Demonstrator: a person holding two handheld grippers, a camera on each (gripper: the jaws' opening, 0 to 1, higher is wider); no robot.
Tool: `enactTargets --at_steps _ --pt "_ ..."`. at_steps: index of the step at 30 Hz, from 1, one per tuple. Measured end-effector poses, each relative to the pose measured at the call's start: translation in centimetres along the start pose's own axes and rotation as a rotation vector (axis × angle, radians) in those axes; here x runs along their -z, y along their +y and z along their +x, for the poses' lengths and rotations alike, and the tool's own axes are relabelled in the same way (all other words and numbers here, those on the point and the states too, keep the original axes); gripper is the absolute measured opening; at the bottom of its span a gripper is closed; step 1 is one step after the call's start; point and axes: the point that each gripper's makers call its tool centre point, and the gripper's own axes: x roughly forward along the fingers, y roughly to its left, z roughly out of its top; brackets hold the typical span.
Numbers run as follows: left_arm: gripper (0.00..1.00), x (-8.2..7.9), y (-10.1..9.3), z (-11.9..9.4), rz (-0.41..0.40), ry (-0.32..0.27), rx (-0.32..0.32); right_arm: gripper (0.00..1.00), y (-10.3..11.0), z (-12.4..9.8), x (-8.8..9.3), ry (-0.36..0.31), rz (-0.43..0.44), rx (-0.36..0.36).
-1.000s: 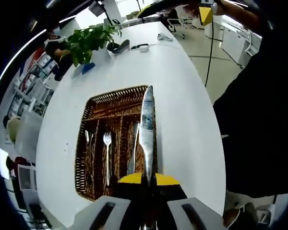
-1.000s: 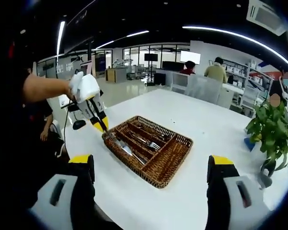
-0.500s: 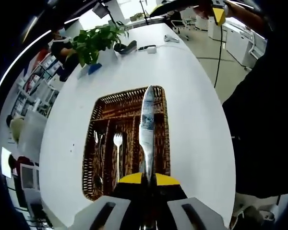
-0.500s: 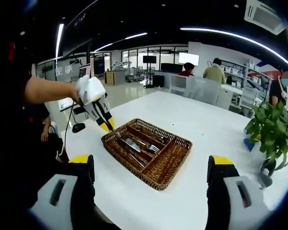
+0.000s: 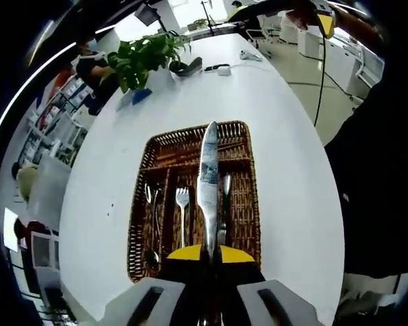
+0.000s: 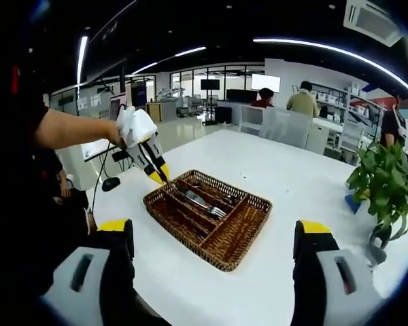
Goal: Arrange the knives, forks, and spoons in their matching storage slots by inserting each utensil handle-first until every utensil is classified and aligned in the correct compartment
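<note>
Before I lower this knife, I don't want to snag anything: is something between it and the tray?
Nothing visible does. The knife, shut in the left gripper, hangs over the tray, with open air below. A fork already lies in a slot beside it.

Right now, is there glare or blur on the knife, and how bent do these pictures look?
Left gripper view: the knife blade mirrors the room in mottled patches, sharp enough to read; the white table bulges into an oval from fisheye distortion. Right gripper view: ceiling light strips curve into arcs, the wicker tray stays crisp, and the left gripper is slightly soft.
</note>
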Motion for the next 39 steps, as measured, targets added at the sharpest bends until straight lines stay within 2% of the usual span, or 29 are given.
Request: enactTargets --at_steps 13,32,39 --pt "0.04 0.5 0.4 1.0 -0.006 -0.006 -0.009 0.99 0.1 -0.1 0.2 0.013 -0.004 0.001" --pt "0.04 2.2 -1.5 4.2 -0.015 0.003 0.025 0.99 -0.3 0.1 0.2 0.026 0.014 0.016" --pt "0.04 3.1 -2.0 5.6 -0.046 -0.009 0.033 0.99 -0.4 0.1 0.1 0.025 0.013 0.023"
